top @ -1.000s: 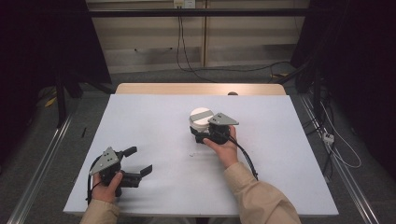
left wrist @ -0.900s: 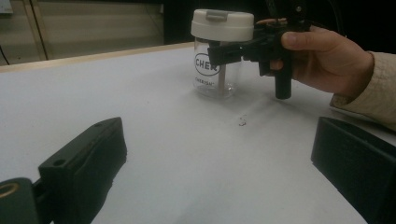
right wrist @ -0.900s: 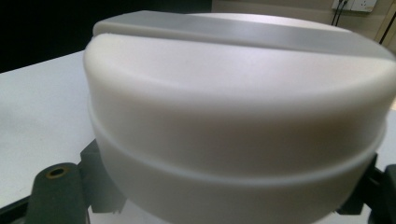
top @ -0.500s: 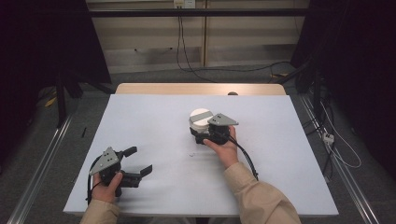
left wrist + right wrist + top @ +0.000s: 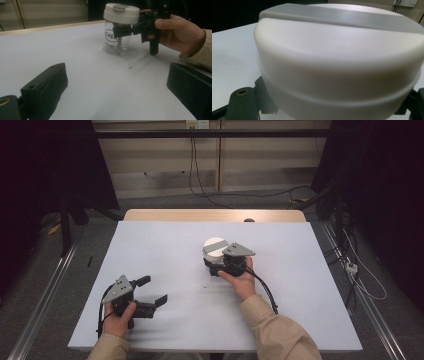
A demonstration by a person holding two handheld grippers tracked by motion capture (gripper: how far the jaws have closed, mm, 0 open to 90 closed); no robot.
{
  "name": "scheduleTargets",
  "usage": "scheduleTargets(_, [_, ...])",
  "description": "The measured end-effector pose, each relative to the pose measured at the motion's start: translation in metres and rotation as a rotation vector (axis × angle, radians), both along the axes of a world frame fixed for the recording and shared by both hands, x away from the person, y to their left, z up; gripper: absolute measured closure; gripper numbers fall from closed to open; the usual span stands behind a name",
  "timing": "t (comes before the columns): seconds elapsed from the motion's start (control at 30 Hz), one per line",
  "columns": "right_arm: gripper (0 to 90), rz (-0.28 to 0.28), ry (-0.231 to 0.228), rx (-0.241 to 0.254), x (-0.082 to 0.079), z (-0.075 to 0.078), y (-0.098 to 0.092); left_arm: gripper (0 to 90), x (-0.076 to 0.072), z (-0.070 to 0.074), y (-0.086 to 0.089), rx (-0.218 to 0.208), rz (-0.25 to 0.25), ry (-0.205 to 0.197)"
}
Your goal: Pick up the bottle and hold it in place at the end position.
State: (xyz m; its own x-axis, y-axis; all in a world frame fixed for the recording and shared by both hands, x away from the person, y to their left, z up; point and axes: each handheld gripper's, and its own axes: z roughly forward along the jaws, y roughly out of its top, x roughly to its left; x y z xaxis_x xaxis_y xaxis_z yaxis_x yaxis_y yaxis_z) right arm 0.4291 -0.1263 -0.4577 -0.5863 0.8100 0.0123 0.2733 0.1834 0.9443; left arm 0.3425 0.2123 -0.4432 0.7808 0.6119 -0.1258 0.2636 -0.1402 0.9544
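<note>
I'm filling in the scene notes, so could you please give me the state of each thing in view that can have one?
Jar: upright on the table, clear, looks empty.
Lid: on the jar, closed.
Right gripper: shut on the jar, just below the lid.
Left gripper: open, holding nothing, apart from the jar.

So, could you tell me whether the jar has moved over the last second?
No. The jar sits at the same spot relative to the table's wooden far edge.
</note>
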Motion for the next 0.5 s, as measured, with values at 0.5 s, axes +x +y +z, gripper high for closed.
scheduleTargets(0.5, [18.4,0.000,-0.001,-0.005,0.000,0.000,0.000,4.3,0.015,0.012,-0.033,0.010,-0.001,0.047])
